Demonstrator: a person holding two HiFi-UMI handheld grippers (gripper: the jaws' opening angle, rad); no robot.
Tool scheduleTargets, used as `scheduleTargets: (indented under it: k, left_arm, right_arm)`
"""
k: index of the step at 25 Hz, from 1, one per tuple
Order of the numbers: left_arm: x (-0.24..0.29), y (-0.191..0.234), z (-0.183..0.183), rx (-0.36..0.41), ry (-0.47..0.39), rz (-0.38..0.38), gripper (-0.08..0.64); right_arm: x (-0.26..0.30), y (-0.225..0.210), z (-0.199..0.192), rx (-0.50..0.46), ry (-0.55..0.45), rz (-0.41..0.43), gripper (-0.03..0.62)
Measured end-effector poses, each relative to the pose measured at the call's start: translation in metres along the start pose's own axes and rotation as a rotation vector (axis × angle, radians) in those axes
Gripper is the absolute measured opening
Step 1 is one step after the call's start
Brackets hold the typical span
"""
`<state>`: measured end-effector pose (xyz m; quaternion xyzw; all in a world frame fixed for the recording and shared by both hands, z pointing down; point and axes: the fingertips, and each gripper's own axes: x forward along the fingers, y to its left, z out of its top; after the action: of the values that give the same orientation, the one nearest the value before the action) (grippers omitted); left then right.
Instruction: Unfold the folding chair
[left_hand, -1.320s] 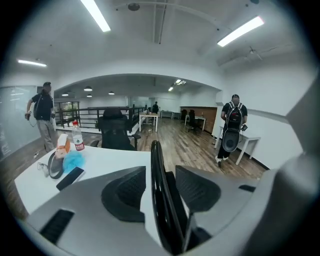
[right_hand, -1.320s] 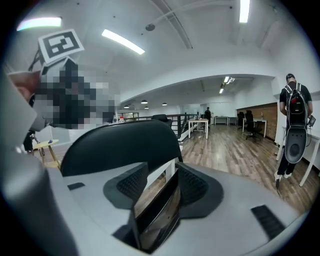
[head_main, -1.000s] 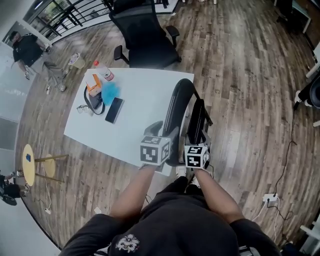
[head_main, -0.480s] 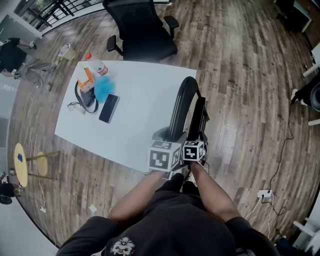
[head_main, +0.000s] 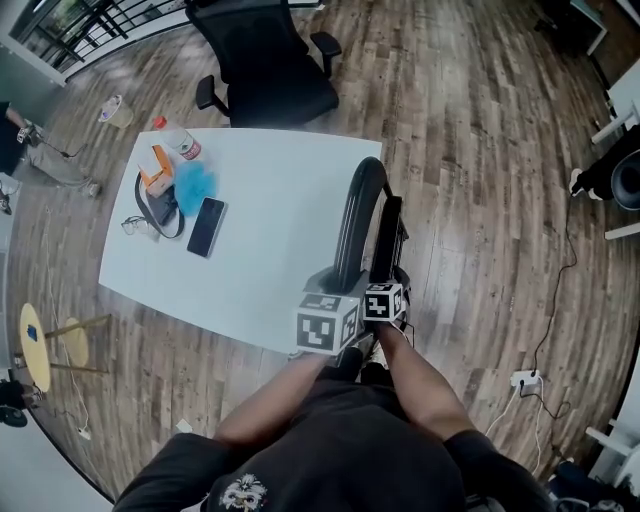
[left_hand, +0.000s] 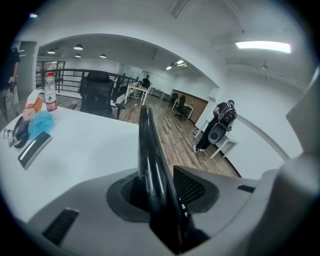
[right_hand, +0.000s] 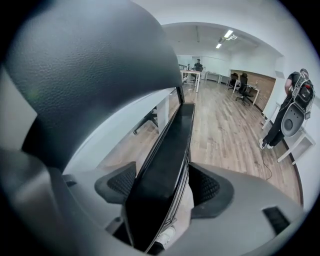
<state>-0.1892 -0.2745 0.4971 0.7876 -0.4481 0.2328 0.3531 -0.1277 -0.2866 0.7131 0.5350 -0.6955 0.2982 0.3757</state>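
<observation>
The left gripper (left_hand: 160, 186) is clamped on the thin curved black bar (left_hand: 148, 142) at the top of the folding chair (head_main: 353, 220). Its jaws have just been closing, and the bar runs straight up between the pads. The right gripper (right_hand: 162, 189) has just been opening. The chair's flat black seat (right_hand: 172, 150) stands on edge between its jaws, with a slim gap at the right pad, so nothing is gripped there.

Only the head view shows the whole setting: the chair stands folded and upright on the wood floor, pressed against the right edge of the white table (head_main: 285, 195), with both grippers side by side at its near end. The gripper views alone show the pads.

On the table's far left lie a phone (head_main: 205, 227), glasses (head_main: 135, 226), a blue puff (head_main: 193, 183) and a bottle (head_main: 175, 140). An office chair (head_main: 265, 65) stands beyond the table, and a power strip (head_main: 525, 379) lies on the floor to the right.
</observation>
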Motion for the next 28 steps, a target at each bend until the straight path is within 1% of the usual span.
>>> scheduleTargets:
  k: [4, 10, 13, 16, 19, 22, 25, 26, 28]
  left_arm:
    - [-0.001, 0.001, 0.0, 0.005, -0.004, -0.011, 0.147]
    - [-0.002, -0.001, -0.001, 0.007, 0.009, -0.034, 0.147]
    - [0.0, -0.007, -0.002, 0.009, 0.006, -0.046, 0.147]
    - [0.002, -0.01, -0.005, 0.021, 0.009, -0.037, 0.149]
    - [0.004, -0.008, -0.011, 0.027, 0.025, -0.008, 0.149]
    - [0.008, -0.006, -0.014, 0.039, 0.042, 0.014, 0.149]
    - [0.017, -0.008, -0.02, 0.043, 0.055, 0.047, 0.149]
    - [0.02, -0.008, -0.022, 0.041, 0.055, 0.059, 0.149]
    - [0.027, -0.012, -0.024, 0.033, 0.054, 0.076, 0.149]
  right_arm:
    - [-0.004, -0.006, 0.003, 0.014, -0.015, -0.004, 0.328]
    - [-0.014, -0.023, -0.002, 0.023, -0.04, 0.005, 0.328]
    - [-0.017, -0.036, -0.007, 0.052, -0.054, 0.012, 0.327]
    - [-0.023, -0.055, -0.015, 0.08, -0.058, 0.027, 0.327]
    - [-0.032, -0.082, -0.028, 0.103, -0.063, 0.038, 0.327]
    - [-0.037, -0.109, -0.038, 0.165, -0.1, 0.085, 0.317]
    - [-0.041, -0.14, -0.052, 0.215, -0.117, 0.113, 0.296]
    - [-0.042, -0.152, -0.057, 0.24, -0.125, 0.134, 0.295]
    - [-0.043, -0.172, -0.064, 0.306, -0.148, 0.218, 0.296]
